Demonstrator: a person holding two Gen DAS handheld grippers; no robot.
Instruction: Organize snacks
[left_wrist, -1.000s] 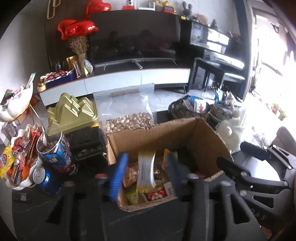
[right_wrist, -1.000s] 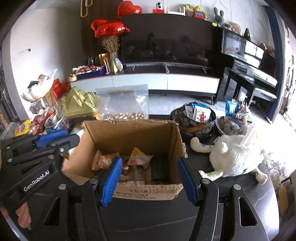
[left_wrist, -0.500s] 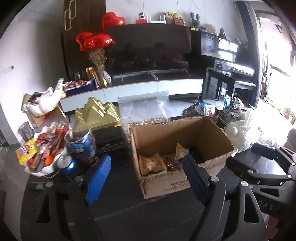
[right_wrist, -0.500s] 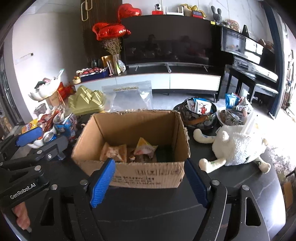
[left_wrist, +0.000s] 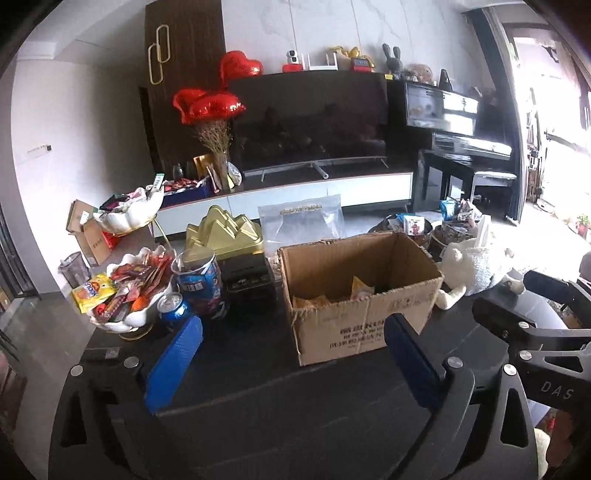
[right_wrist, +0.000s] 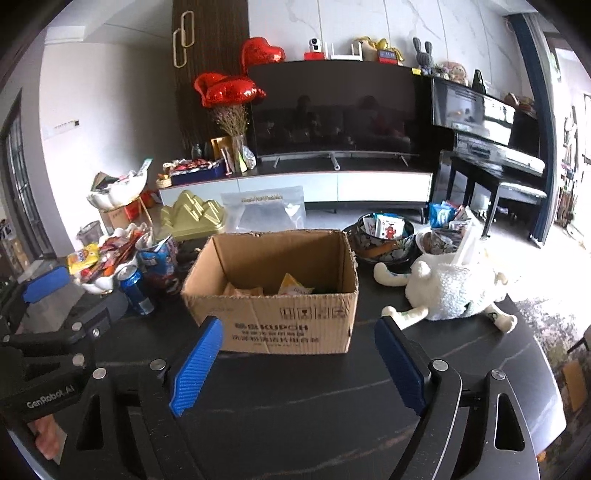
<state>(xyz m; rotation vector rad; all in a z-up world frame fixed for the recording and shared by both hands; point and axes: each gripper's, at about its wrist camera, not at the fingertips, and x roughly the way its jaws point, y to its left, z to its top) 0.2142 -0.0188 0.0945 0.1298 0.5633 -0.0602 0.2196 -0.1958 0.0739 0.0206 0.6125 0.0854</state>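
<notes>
An open cardboard box (left_wrist: 369, 317) (right_wrist: 273, 325) stands on the dark table and holds several snack packets (right_wrist: 291, 286). My left gripper (left_wrist: 291, 362) is open and empty, in front of the box and a little to its left. My right gripper (right_wrist: 295, 358) is open and empty, just in front of the box. A white shell bowl of snack packets (left_wrist: 122, 291) (right_wrist: 99, 258) stands at the left, with a blue snack tub (left_wrist: 197, 282) and a blue can (left_wrist: 171, 308) beside it.
A white plush sheep (right_wrist: 450, 291) lies right of the box. Two bowls of snacks (right_wrist: 384, 236) stand behind it. A gold tin (left_wrist: 221, 236), a black box (left_wrist: 251, 280) and a clear bag (left_wrist: 299, 221) are behind the cardboard box. A TV unit stands beyond.
Both grippers have pulled back and up from the box. The left gripper held a pale packet over the box a second ago and is now open and empty.
</notes>
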